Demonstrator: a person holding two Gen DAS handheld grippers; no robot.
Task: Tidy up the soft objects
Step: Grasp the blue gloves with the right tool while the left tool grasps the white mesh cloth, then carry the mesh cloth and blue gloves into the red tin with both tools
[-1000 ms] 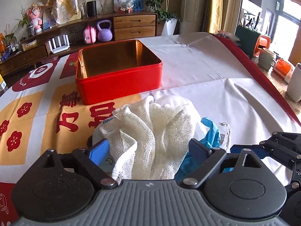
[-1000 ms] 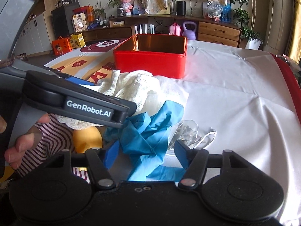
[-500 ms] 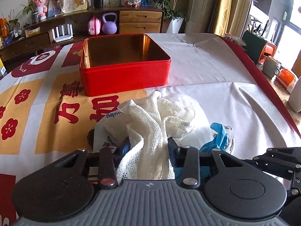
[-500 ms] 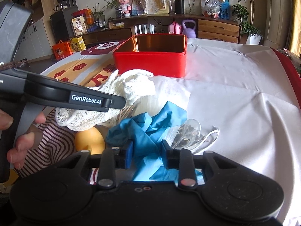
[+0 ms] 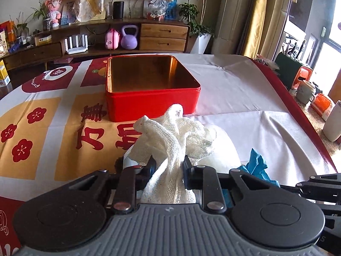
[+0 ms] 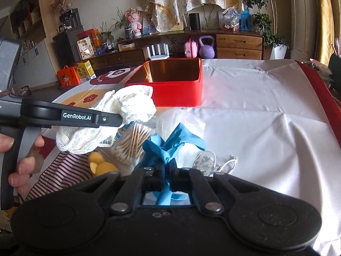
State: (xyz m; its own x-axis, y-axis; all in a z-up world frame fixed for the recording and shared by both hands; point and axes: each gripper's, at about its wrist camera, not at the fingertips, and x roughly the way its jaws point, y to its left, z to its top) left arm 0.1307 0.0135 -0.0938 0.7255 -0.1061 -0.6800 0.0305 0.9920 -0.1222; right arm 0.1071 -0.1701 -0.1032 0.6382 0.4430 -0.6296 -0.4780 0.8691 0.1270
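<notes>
Between left gripper (image 5: 168, 166) jaws, just closed, white gauze cloth (image 5: 170, 136) bunched; right gripper (image 6: 167, 179) pinches blue glove (image 6: 170, 145), both likely for the red tin (image 5: 149, 85) ahead

Left gripper (image 5: 168, 168) and right gripper (image 6: 167, 176), both just clamped, angled downward.

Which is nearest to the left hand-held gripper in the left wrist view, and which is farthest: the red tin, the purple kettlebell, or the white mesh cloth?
1. White mesh cloth: pinched in the left hand-held gripper, at the bottom centre.
2. Red tin: open, on the tablecloth just beyond the cloth, mid-frame.
3. Purple kettlebell: on the low wooden shelf behind the table, at the top.
</notes>
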